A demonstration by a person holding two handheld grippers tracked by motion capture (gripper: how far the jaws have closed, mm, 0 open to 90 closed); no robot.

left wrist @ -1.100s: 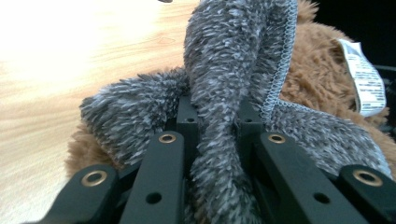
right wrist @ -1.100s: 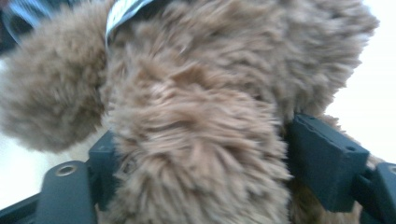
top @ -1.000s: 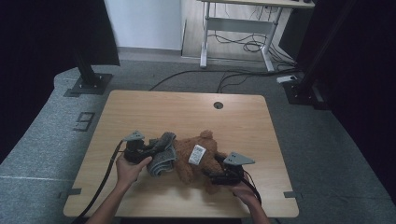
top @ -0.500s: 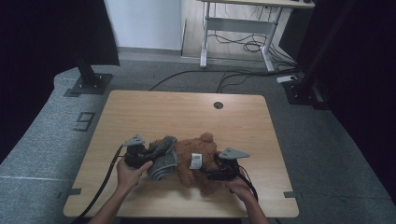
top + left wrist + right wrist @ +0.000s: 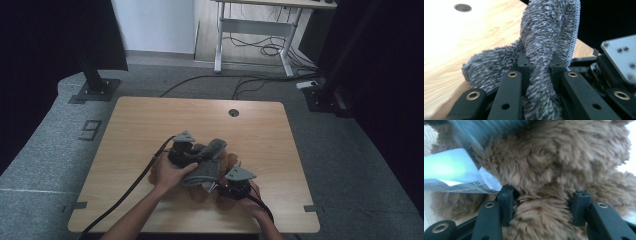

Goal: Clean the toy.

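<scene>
Hands at the near table edge, 1 gripper each. Right gripper has just been closing, jaws now pinching a limb of the brown plush toy between them; white tag beside. Left gripper is clamped tight on the grey fuzzy garment and, versus a second ago, has carried it rightward over the toy. Judgement: toy now anchored, dressing can start. Farther off, bare wooden table and its cable hole.

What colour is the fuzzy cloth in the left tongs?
Mottled grey fuzzy cloth, clearest in the left gripper view.
</scene>
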